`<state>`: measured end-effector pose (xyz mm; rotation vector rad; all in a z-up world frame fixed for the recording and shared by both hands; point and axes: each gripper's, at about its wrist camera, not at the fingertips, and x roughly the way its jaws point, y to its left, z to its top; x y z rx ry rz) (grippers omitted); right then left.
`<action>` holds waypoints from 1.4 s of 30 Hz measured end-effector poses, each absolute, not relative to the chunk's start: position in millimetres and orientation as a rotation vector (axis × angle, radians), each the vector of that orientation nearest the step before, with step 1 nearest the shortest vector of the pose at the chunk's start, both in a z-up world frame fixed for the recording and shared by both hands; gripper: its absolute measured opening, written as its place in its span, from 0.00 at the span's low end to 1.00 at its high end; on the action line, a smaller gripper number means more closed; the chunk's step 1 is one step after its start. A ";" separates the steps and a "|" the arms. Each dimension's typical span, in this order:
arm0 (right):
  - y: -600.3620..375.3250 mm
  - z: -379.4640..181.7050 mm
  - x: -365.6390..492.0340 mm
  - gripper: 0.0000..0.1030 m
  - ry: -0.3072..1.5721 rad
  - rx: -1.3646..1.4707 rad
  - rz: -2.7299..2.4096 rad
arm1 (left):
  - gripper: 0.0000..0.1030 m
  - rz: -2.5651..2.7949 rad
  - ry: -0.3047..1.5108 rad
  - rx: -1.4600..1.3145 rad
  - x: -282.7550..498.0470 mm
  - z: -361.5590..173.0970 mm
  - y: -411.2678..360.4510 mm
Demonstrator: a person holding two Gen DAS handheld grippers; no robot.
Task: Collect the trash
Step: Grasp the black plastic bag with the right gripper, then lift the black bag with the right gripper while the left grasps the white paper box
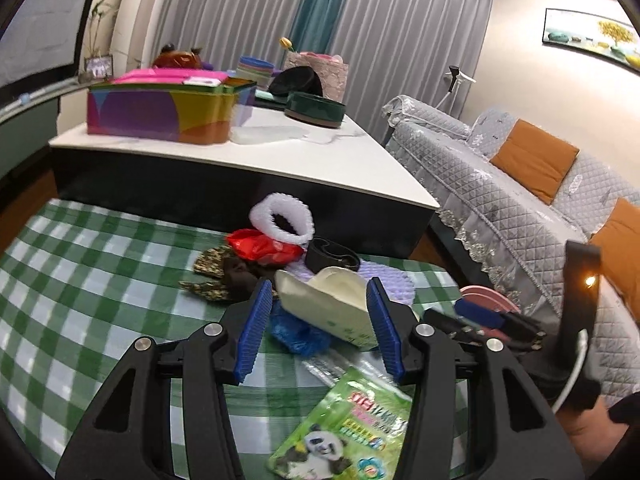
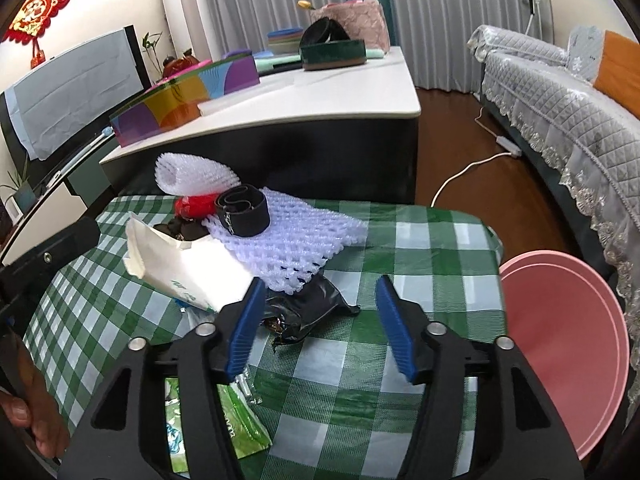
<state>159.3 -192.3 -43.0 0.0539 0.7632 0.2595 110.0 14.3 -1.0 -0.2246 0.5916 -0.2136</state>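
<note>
Both grippers closing in on the litter heap, jaws spread

The left gripper [image 1: 320, 320] is standing spread around the cream paper bag [image 1: 332, 300], its right pad touching the bag's edge, the other apart; nothing is pinched yet. The right gripper [image 2: 320, 324] is gaping empty over the black wrapper [image 2: 308, 312], which is lying between its pads on the checked cloth [image 2: 420, 248]. Best, I judge, is lowering squarely over each piece and pinching crumpled bulk, not a thin edge, before carrying to the pink basin [image 2: 560, 344] just beside the table.
</note>
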 end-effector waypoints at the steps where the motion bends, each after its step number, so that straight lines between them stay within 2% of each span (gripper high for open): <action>1: -191.9 -46.0 162.1 0.66 0.774 0.057 0.263 | 0.56 -0.224 0.598 -0.242 112.8 -1.9 13.2; 3: -190.8 -50.4 165.7 0.68 0.790 0.059 0.263 | 0.66 -0.237 0.605 -0.272 115.6 -3.2 12.7; 6: -188.9 -57.5 172.0 0.70 0.814 0.066 0.272 | 0.68 -0.255 0.639 -0.309 123.2 -8.1 9.1; 15: -179.8 -73.2 183.7 0.70 0.878 0.039 0.286 | 0.68 -0.259 0.746 -0.388 143.7 -30.7 8.2; 16: -179.1 -74.1 183.8 0.70 0.884 0.034 0.284 | 0.67 -0.252 0.751 -0.383 143.7 -31.6 7.5; 18: -178.5 -74.7 184.0 0.69 0.890 0.028 0.280 | 0.57 -0.248 0.758 -0.382 143.5 -31.7 8.0; 20: -179.3 -74.7 183.6 0.65 0.897 0.023 0.275 | 0.51 -0.234 0.761 -0.375 142.0 -28.6 8.6; 22: -180.9 -74.7 183.0 0.51 0.907 0.029 0.277 | 0.44 -0.223 0.765 -0.358 139.8 -24.5 7.3; 24: -182.6 -74.2 181.7 0.42 0.918 0.038 0.284 | 0.34 -0.212 0.776 -0.355 138.4 -22.6 8.8; 25: -182.7 -73.3 181.2 0.34 0.920 0.040 0.291 | 0.33 -0.202 0.776 -0.351 136.1 -20.8 9.2; 27: -181.5 -70.8 178.7 0.27 0.917 0.031 0.299 | 0.26 -0.182 0.773 -0.333 133.0 -18.8 10.0; 35: -187.1 -56.0 161.0 0.24 0.883 0.001 0.299 | 0.24 -0.122 0.791 -0.312 125.1 -19.8 19.1; 37: -189.8 -52.8 156.0 0.24 0.877 -0.002 0.300 | 0.27 -0.119 0.809 -0.306 125.5 -25.2 21.4; 38: -191.0 -51.3 153.2 0.24 0.873 -0.006 0.299 | 0.33 -0.124 0.823 -0.302 126.8 -29.7 21.3; 42: -197.5 -48.5 144.2 0.24 0.867 -0.012 0.293 | 0.34 -0.139 0.834 -0.306 128.8 -41.7 22.6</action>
